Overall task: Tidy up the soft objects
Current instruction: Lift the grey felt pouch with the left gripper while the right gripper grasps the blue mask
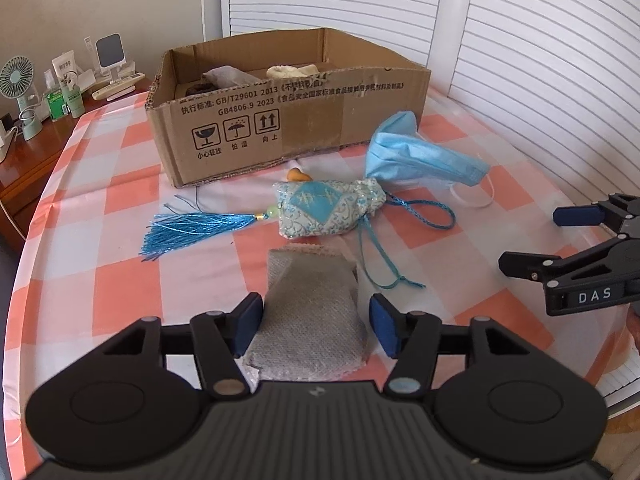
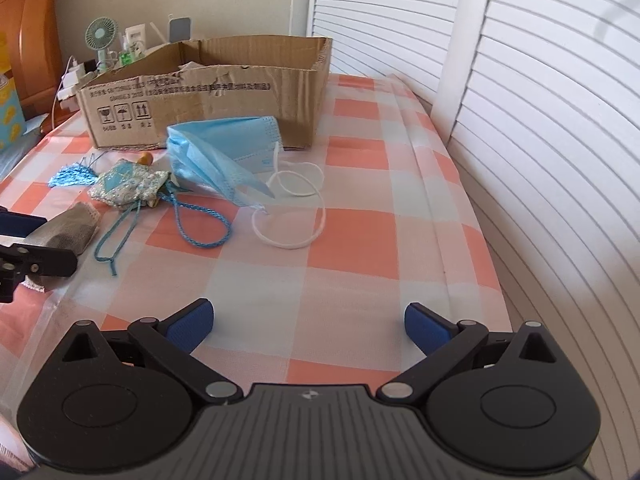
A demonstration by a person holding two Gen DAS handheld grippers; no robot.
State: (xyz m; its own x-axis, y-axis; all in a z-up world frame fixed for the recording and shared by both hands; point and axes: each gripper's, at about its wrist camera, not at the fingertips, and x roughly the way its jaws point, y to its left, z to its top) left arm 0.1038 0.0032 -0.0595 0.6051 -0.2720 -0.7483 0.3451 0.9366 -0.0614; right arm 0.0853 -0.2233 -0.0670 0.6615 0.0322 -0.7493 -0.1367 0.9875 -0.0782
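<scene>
A grey mesh pouch lies on the checked cloth between the jaws of my left gripper. The left pad touches its side, the right pad stands a little off, so the grip is open. Beyond it lie a blue patterned sachet with a tassel and cord, and a blue face mask. The open cardboard box stands behind them with a few soft items inside. My right gripper is open over bare cloth, with nothing between its fingers. The mask and sachet lie ahead of it to the left.
A wooden side table at the far left carries a small fan, bottles and a phone stand. White louvred doors run along the right, close to the table's right edge. The mask's white ear loops trail across the cloth.
</scene>
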